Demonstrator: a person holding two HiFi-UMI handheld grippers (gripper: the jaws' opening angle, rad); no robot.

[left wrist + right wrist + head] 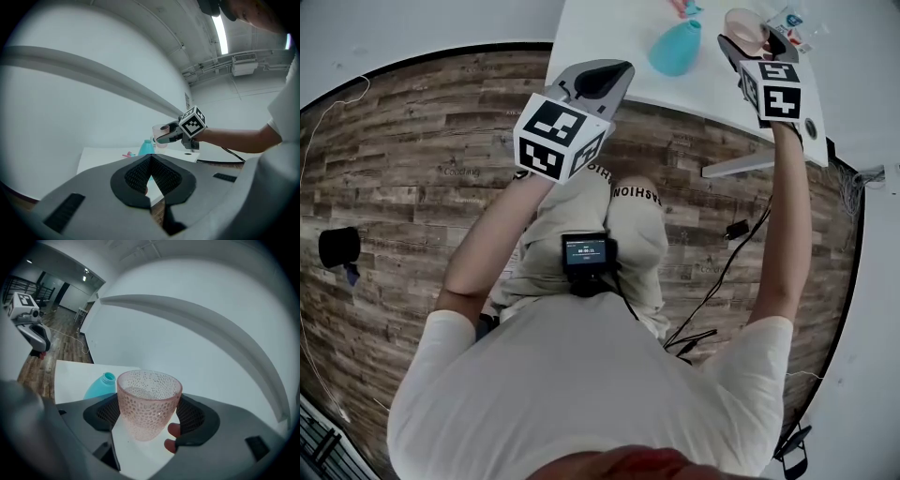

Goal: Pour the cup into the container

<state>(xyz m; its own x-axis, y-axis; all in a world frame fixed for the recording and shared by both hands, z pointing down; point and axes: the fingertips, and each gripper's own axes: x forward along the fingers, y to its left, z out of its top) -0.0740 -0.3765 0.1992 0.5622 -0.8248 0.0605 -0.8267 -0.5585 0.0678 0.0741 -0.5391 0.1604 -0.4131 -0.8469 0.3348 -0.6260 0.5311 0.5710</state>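
Note:
A pink dimpled cup (pixel 149 401) stands upright between the jaws of my right gripper (pixel 147 413), which is shut on it. In the head view that right gripper (pixel 748 42) holds the cup (pixel 744 25) above the far right of the white table (pixel 609 37). A teal bottle (pixel 677 47) with an open neck stands on the table to the left of the cup. It shows as the teal bottle (pixel 101 385) in the right gripper view. My left gripper (pixel 602 77) hangs shut and empty at the table's near edge, left of the bottle. Its jaws (pixel 150 173) are closed together.
Small pink and teal items (pixel 684 7) lie at the table's far edge. A crumpled clear packet (pixel 792 26) sits right of the cup. Cables (pixel 722 272) trail over the wooden floor by a table leg (pixel 741 167). A black object (pixel 339 246) rests on the floor at left.

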